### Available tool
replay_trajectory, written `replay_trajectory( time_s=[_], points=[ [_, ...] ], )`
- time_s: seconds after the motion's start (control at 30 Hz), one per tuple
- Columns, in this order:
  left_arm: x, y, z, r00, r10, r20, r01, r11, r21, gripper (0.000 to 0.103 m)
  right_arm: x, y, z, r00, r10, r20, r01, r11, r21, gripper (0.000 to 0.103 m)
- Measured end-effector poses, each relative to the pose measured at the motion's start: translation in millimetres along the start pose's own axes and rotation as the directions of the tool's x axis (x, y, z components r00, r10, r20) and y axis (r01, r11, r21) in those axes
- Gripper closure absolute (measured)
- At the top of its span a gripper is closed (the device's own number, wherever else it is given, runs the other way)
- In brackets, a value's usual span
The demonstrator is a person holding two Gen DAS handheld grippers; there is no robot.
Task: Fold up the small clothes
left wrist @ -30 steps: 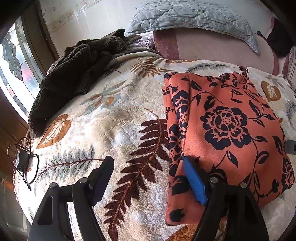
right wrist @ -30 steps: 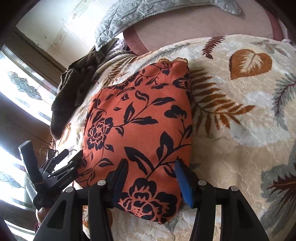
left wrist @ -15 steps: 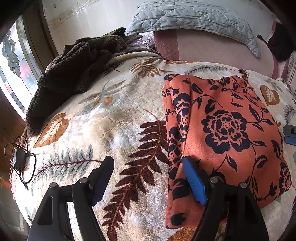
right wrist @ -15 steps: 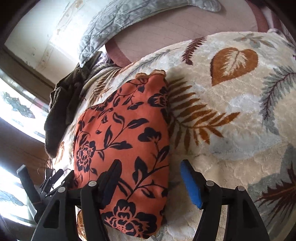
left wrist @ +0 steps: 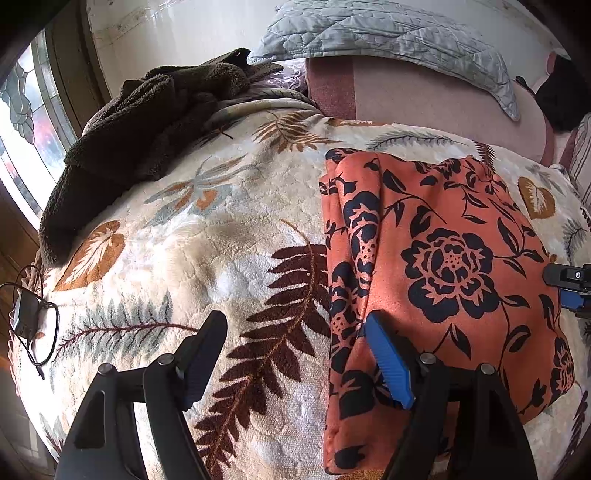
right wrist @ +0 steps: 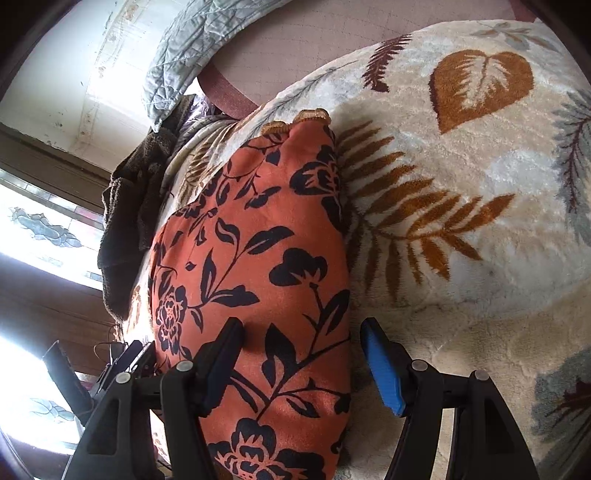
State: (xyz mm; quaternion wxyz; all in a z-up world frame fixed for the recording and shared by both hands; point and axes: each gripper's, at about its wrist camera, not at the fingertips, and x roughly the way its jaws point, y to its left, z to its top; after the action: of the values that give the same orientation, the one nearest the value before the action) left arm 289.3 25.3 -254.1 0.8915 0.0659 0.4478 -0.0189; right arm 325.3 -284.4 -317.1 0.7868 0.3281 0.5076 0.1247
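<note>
A folded orange garment with a black flower print lies flat on the leaf-patterned blanket. My left gripper stands open over its left edge: the blue pad rests on the cloth and the black finger is over bare blanket. In the right wrist view the garment runs away from me. My right gripper is open astride its right edge, with the black finger on the cloth and the blue pad over the blanket. Neither gripper pinches the cloth.
A dark brown fleece throw is heaped at the back left. A grey quilted pillow lies on a pink cushion behind the garment. A black device with a cable sits at the bed's left edge, by the window.
The right gripper's jaws have widened, and it has rolled and shifted from over the garment's near end to straddle its right edge. The left gripper has barely moved.
</note>
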Motion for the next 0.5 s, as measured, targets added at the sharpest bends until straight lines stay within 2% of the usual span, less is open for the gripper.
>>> replay_trajectory(
  time_s=[0.27, 0.4, 0.5],
  points=[
    [3.4, -1.9, 3.0, 1.000, -0.017, -0.008, 0.017, 1.000, -0.002, 0.024, 19.1, -5.2, 1.1, 0.993, 0.108, -0.042, -0.106, 0.993, 0.051, 0.028],
    [6.1, 3.6, 6.6, 0.998, -0.063, -0.026, 0.062, 0.997, -0.038, 0.025, 22.3, -7.0, -0.4, 0.989, 0.147, -0.035, -0.144, 0.988, 0.059, 0.027],
    [7.1, 13.2, 11.0, 0.992, -0.125, -0.034, 0.122, 0.989, -0.082, 0.025, 24.3, -10.9, -1.4, 0.980, 0.196, -0.020, -0.194, 0.978, 0.081, 0.027]
  ],
)
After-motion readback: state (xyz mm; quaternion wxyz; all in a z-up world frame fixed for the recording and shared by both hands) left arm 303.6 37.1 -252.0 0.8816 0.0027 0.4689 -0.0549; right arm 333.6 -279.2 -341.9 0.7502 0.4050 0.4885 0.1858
